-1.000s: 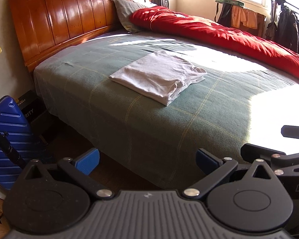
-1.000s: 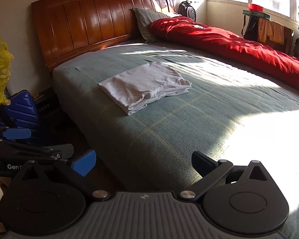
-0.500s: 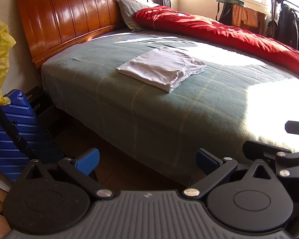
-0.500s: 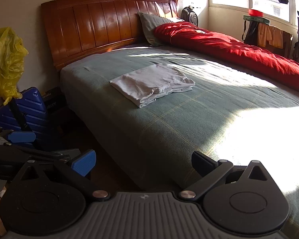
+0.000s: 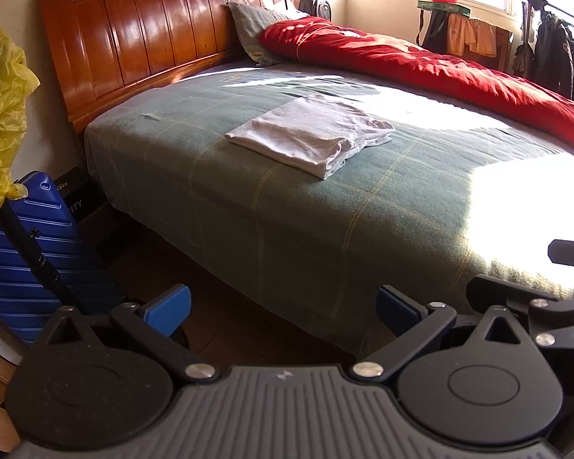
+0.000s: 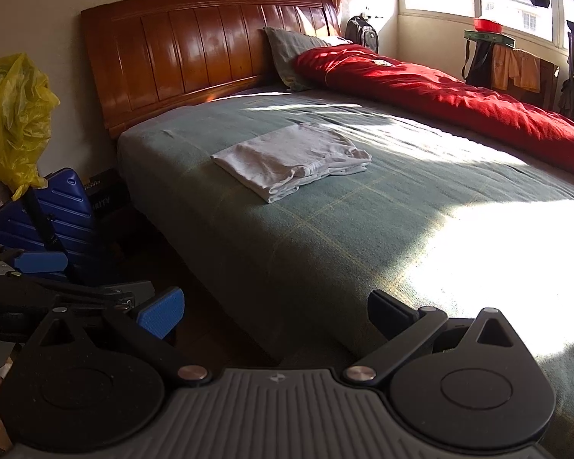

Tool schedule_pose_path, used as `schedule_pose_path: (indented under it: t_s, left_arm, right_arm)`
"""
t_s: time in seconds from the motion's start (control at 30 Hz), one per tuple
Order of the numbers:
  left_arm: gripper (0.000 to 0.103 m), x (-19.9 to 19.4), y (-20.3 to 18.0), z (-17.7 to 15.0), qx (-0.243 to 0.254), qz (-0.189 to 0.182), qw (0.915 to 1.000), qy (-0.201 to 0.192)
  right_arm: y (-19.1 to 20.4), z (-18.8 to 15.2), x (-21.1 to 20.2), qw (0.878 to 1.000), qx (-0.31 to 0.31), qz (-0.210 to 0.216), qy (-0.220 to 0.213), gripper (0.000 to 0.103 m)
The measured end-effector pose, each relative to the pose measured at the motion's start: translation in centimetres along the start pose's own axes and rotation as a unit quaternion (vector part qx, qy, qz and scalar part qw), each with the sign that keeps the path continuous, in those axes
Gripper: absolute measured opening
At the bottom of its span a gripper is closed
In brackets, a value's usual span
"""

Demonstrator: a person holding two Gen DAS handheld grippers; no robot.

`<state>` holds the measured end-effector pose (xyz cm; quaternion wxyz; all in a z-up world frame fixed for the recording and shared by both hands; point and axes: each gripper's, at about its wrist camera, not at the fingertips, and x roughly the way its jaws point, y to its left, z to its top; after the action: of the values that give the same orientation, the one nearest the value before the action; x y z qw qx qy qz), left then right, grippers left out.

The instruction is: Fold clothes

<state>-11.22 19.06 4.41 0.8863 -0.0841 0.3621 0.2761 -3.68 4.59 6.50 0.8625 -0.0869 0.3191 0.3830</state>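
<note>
- Lying folded flat on the green blanket, the white garment sits unmoved near the headboard, well apart from both tools.
- Left gripper: wide open, empty; now farther back from the bed than before.
- Right gripper: wide open, empty; likewise withdrawn.

White folded shirt, green checked blanket, red quilt

Both tools farther back from the folded shirt.
</note>
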Motion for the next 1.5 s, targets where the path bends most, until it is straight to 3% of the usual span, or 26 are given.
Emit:
schedule_pose_path:
  t_s: [1.5]
  left_arm:
    - [0.102, -0.06, -0.48, 0.01, 0.002, -0.012, 0.9999, -0.010]
  right_arm:
    - [-0.47, -0.24, -0.42, 1.000, 0.005, -0.007, 0.002, 0.103]
